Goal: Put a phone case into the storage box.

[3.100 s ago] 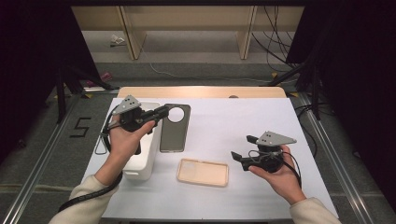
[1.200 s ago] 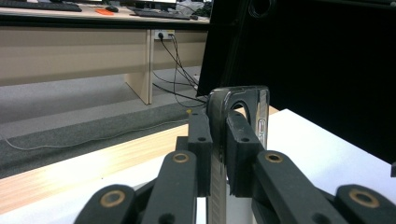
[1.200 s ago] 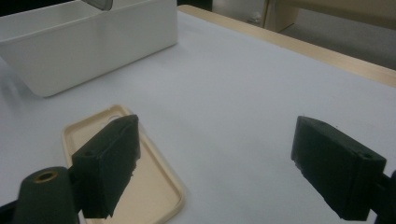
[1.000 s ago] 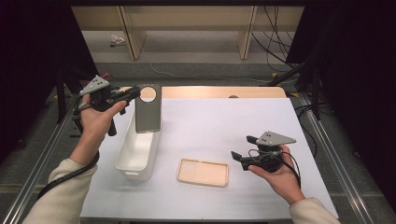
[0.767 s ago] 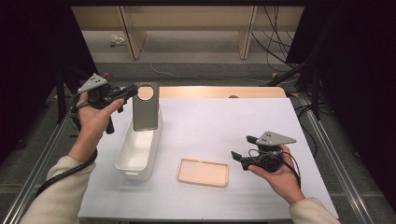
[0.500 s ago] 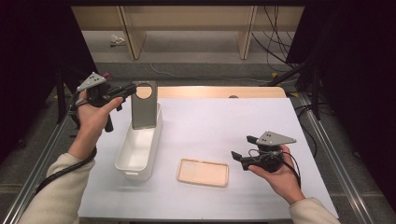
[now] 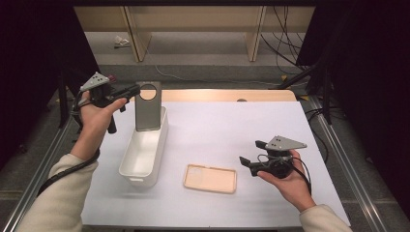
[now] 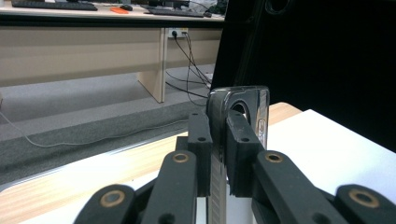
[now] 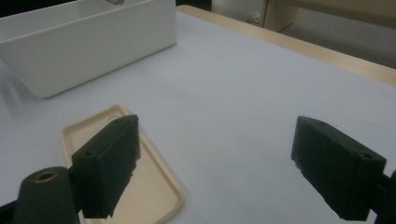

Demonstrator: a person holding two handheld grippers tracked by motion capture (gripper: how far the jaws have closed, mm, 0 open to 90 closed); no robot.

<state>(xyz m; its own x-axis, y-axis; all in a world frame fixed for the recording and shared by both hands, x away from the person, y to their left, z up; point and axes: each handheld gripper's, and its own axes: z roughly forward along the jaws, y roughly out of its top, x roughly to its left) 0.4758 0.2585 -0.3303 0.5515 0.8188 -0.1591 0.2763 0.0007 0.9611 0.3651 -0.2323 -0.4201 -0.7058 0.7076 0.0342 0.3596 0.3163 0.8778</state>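
Observation:
My left gripper (image 7: 133, 90) is shut on a dark grey phone case (image 7: 148, 107) with a round camera hole, holding it upright by its top edge over the far end of the white bin (image 7: 134, 166). In the left gripper view the case (image 8: 258, 108) stands edge-on, pinched between the two black pads of my gripper (image 8: 216, 140). A beige phone case (image 7: 210, 178) lies flat on the white table, inner side up. My right gripper (image 7: 251, 156) rests open just right of it, with the beige case (image 9: 157, 174) beside its left jaw and my gripper (image 9: 215, 154) holding nothing.
The white bin (image 9: 121, 51) stands lengthwise on the left part of the table sheet (image 7: 232, 130). A wooden table edge (image 7: 227, 94) runs along the far side. Metal rails (image 7: 338, 150) border the table, and cables lie on the floor beyond.
My left gripper lifted the dark case off the table, stood it upright, and carried it left and back over the bin's far end. In the last second it barely shifted. The right gripper stayed still.

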